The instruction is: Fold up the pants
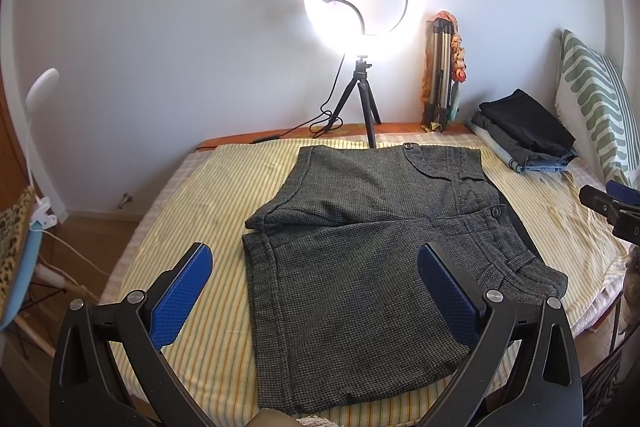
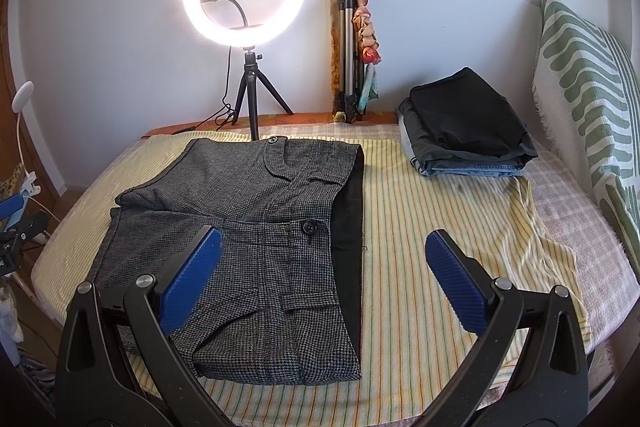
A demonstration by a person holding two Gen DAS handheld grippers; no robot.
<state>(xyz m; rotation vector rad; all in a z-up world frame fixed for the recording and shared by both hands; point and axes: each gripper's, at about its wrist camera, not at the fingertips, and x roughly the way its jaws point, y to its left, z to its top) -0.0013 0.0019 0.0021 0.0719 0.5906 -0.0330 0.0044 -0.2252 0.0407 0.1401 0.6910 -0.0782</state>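
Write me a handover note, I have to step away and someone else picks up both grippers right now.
Left gripper: jaws open, empty, hovering over the near left part of the pants.
Right gripper: jaws open, empty, over the pants' right edge.
Pants: grey checked pair lying on the striped sheet, already folded at least once, dark lining showing along the right edge.
Stack of folded clothes sits at the far right, near the pillow.
Left to do: probably one more fold, then perhaps move the pants to the stack.
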